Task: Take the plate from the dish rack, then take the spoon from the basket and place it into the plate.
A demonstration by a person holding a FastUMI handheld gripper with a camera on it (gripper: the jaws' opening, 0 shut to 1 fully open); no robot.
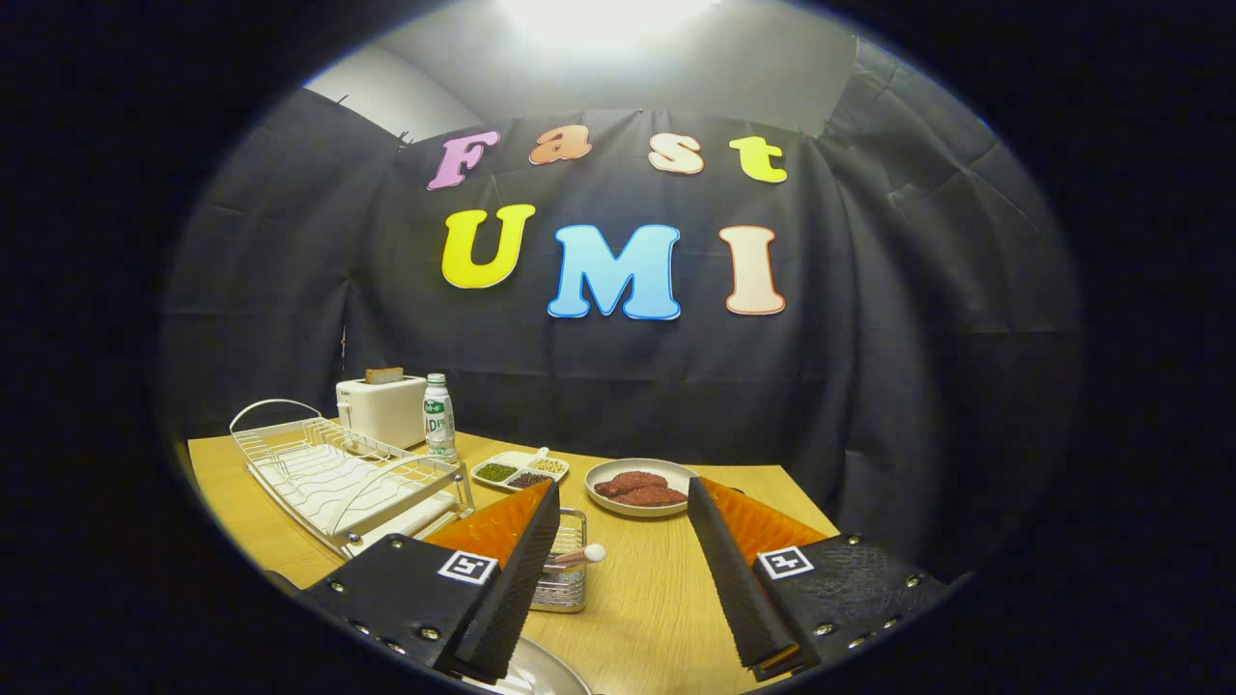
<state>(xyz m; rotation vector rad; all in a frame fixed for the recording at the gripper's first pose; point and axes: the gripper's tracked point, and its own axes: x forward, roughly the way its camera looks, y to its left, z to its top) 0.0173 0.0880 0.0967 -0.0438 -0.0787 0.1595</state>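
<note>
Spoon [579, 556] retrieval comes next: plate [541, 671] already lies on the surface beneath released, empty jaws; basket [563, 579] sits at 11 o'clock, needing a forward reach.

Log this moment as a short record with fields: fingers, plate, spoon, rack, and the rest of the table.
fingers: black gripper open, nothing held between the fingers
plate: round grey plate flat on the wooden table, under the left finger
spoon: white-tipped spoon lying across the small wire basket, just ahead of the fingers
rack: white wire dish rack, no plate in it
beyond: white toaster, plastic bottle, white divided tray, round dish with reddish-brown food
</note>
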